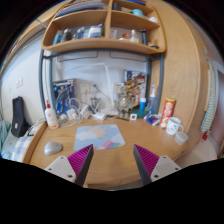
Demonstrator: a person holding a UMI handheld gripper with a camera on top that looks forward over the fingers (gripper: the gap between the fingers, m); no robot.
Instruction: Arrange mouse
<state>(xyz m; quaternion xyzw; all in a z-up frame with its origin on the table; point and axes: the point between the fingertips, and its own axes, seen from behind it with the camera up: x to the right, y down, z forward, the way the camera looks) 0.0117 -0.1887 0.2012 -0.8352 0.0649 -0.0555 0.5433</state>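
A grey mouse lies on the wooden desk, to the left of and a little beyond my left finger. A pastel-patterned mouse mat lies flat on the desk ahead of the fingers, between them in direction. My gripper is open and empty, held above the bare desk near its front edge, with the magenta pads wide apart. Nothing stands between the fingers.
A black monitor or stand is at the far left. Bottles, cables and clutter line the back of the desk. An orange can and white mugs stand at the right. A wooden shelf hangs above.
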